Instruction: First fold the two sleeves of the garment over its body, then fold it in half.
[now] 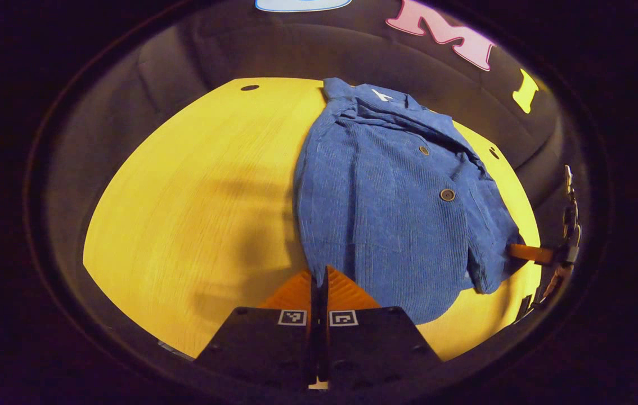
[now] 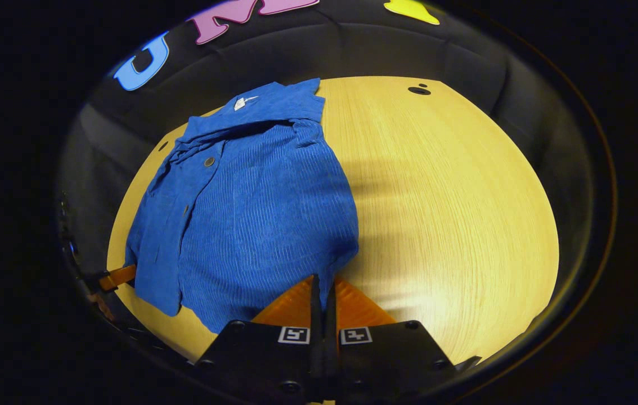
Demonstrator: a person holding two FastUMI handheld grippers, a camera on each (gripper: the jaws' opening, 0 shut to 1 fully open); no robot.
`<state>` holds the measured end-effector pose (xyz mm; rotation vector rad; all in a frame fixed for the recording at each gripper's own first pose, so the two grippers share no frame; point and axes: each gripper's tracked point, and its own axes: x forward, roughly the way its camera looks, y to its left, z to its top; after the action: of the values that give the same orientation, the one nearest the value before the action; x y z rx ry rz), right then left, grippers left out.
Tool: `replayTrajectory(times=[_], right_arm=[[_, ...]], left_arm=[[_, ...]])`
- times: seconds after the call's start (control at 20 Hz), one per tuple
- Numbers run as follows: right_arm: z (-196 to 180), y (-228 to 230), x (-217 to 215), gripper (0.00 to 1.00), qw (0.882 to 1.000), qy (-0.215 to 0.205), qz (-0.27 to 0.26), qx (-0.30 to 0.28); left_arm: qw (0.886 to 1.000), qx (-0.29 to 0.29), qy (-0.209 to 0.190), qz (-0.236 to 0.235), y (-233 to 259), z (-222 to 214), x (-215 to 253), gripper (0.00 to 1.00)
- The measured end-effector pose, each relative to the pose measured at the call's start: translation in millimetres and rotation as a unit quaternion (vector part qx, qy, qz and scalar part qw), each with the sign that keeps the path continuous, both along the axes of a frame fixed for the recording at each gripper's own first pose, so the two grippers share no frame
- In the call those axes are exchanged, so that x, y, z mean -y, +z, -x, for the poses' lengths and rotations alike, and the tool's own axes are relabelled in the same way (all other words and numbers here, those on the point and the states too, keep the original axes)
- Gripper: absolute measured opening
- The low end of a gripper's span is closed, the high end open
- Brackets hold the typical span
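A blue corduroy garment (image 1: pixel 392 208) lies mid-frame on the yellow table (image 1: pixel 195 214), its small white neck label (image 1: pixel 382 95) unreadable. The left gripper (image 1: pixel 319 275) and right gripper (image 2: pixel 323 284) each pinch its hem.

Your left gripper (image 1: pixel 319 281) carries a black housing with 2 wedge-shaped, ribbed fingers (image 1: pixel 347 292) — each topped by a small square black-and-white marker. Your right gripper (image 2: pixel 322 292) is built the same — round screw heads dot its black housing beside its 2 markers.
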<state>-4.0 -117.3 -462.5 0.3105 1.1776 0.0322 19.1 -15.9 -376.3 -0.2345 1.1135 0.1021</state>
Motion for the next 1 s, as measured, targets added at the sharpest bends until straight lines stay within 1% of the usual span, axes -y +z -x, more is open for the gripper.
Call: replayTrajectory(times=[0.2, 0.35, 0.45, 0.6, 0.7, 0.8, 1.0], right_arm=[[-29, 33, -9, 0.05, 0.999, -0.023, -0.034, 0.034], [-57, 60, -17, 0.05, 0.997, -0.010, -0.046, 0.063], [-83, 78, -25, 0.05, 0.995, 0.001, -0.056, 0.085], [-134, 107, -32, 0.05, 0.990, 0.012, -0.064, 0.123], [-174, 124, -35, 0.05, 0.986, 0.011, -0.075, 0.151], [-212, 135, -34, 0.05, 0.982, 0.008, -0.080, 0.172], [-294, 151, -31, 0.05, 0.973, 0.000, -0.070, 0.219]], left_arm=[[1.000, 0.031, 0.006, 0.000, 39, -22, -2, 0.00], [0.998, 0.059, 0.011, 0.012, 65, -50, 0, 0.00], [0.997, 0.075, 0.008, 0.015, 79, -74, 0, 0.00], [0.994, 0.106, 0.003, 0.024, 103, -122, 0, 0.00], [0.992, 0.128, -0.004, 0.018, 119, -158, -7, 0.00], [0.988, 0.155, -0.008, 0.011, 137, -201, -18, 0.00], [0.978, 0.207, -0.014, 0.003, 160, -287, -37, 0.00]])
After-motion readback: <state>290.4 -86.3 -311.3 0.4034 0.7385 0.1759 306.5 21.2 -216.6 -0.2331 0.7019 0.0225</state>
